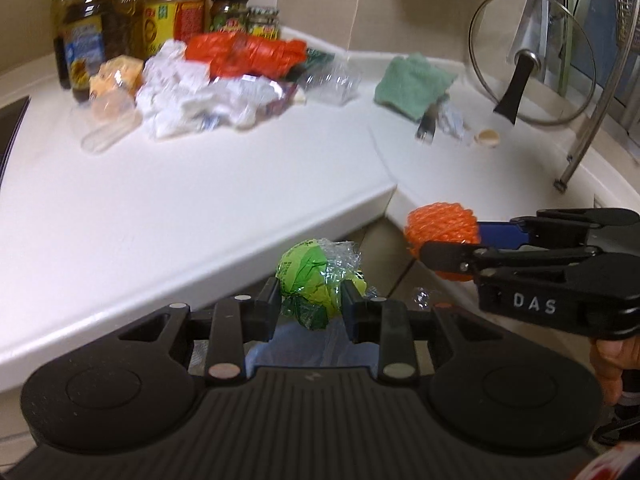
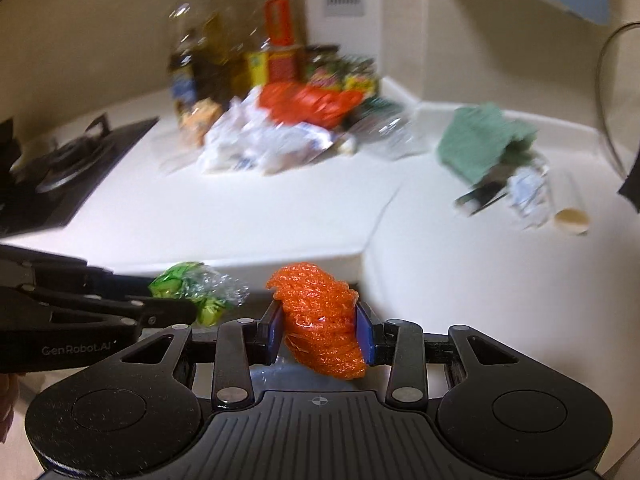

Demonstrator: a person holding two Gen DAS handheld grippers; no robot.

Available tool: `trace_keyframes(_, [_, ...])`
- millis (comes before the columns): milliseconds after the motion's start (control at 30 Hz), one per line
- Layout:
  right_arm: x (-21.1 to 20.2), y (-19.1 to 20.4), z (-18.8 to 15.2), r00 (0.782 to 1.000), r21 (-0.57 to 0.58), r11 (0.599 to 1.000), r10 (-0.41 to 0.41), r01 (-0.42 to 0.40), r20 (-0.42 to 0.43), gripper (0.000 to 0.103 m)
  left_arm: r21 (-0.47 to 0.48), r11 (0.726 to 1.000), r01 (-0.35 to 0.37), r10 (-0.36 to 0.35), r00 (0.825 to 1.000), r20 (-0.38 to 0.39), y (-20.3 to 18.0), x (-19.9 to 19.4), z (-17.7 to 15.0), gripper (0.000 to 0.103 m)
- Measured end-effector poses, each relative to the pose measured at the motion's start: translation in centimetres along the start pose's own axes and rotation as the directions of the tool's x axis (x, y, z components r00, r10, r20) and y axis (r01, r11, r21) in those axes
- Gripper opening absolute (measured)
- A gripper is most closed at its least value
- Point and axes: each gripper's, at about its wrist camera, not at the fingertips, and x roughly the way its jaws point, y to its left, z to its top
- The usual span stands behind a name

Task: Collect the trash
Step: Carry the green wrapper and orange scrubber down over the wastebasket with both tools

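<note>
My left gripper (image 1: 310, 294) is shut on a crumpled green wrapper (image 1: 316, 276), held off the front edge of the white counter (image 1: 200, 184). My right gripper (image 2: 318, 322) is shut on an orange foam net (image 2: 320, 320), also off the counter's edge. Each shows in the other view: the orange net (image 1: 442, 236) to the right, the green wrapper (image 2: 192, 290) to the left. A trash pile of white paper (image 1: 192, 96) and an orange bag (image 1: 248, 54) lies at the back of the counter. A bluish bag (image 1: 308, 346) shows below my left fingers.
Oil bottles (image 1: 92, 20) and jars (image 1: 244, 16) stand against the back wall. A green cloth (image 1: 414, 80), a crumpled wrapper (image 1: 452, 120) and a small cap (image 1: 488, 138) lie at the right, beside a glass lid (image 1: 532, 60) on a rack. A gas stove (image 2: 60, 168) sits at the left.
</note>
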Motion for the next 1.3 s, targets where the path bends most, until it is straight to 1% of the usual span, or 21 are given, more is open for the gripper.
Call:
trace_keyframes(167, [1.4,2.0,-2.4,0.998,-0.061,0.998,-0.012,0.008,-0.057,0.038,0.008,1.0,-0.005,0.005,0.999,-0.044,1.1,0.2,-2.1,0.028])
trace_keyframes(400, [2.8,3.3,-5.7,0.989,-0.094,0.996,-0.021,0.007,-0.146,0.038,0.005,1.0,-0.005,0.006,0.992,-0.124,2.0,1.9,-4.8,0.028])
trace_keyframes(567, [5.0,4.3,-8.7,0.975,-0.172,0.985,-0.05,0.013,-0.215,0.038,0.015,1.0,0.0,0.003,0.984,-0.179,2.3,4.1,-6.9,0.028])
trace_keyframes(667, [6.6,4.4,-10.5,0.963,-0.194,0.981,-0.063,0.011,-0.263,0.038,0.032,0.999,-0.001,0.008,0.978,-0.207,2.4,5.4,-7.7,0.028])
trace_keyframes(767, [7.8,4.2,-11.8,0.953,-0.208,0.978,-0.074,0.012,-0.295,0.038,0.028,1.0,-0.005,0.011,0.972,-0.235,2.7,6.6,-8.3,0.028])
trace_keyframes(1000, [10.0,3.1,-13.6,0.934,-0.214,0.977,-0.085,0.009,-0.348,0.038,0.035,0.999,-0.017,0.026,0.956,-0.291,2.9,9.1,-8.8,0.028])
trace_keyframes(1133, [10.9,2.7,-13.9,0.927,-0.215,0.977,-0.088,0.008,-0.365,0.038,0.029,0.999,-0.016,0.024,0.953,-0.304,3.0,10.0,-8.8,0.028])
trace_keyframes(1300, [11.2,2.4,-14.3,0.923,-0.206,0.978,-0.089,0.011,-0.374,0.038,0.035,0.999,-0.007,0.018,0.949,-0.314,2.8,10.8,-8.7,0.028])
